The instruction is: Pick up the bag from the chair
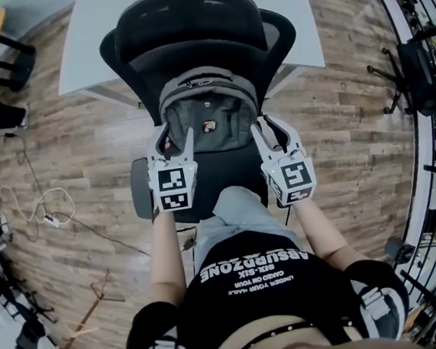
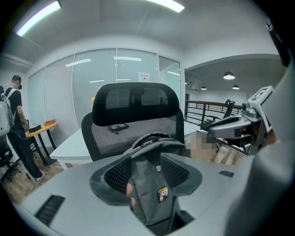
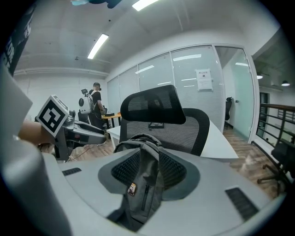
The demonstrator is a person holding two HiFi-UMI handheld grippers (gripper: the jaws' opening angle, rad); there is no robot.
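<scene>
The wood floor [image 1: 72, 168] lies under everything, and farthest beyond the fingers a white tabletop [image 1: 97, 36] stands on it. Nearer, facing the fingers, is the black mesh chair [image 1: 204, 25]. The grey bag [image 1: 209, 121] stands upright on its seat against the backrest, straight ahead of both pairs of fingers; its inside is hidden. The left gripper [image 1: 174, 140] is just beside the bag's left edge. Its fingers [image 2: 115, 177] are spread wide, and the bag shows in the gap between them. The right gripper [image 1: 270, 133] is just beside the bag's right edge, its fingers [image 3: 124, 168] also well apart with the bag in the gap. Whether any finger touches the fabric cannot be told. A small badge [image 1: 209, 126] sits on the bag's front, between the two grippers.
</scene>
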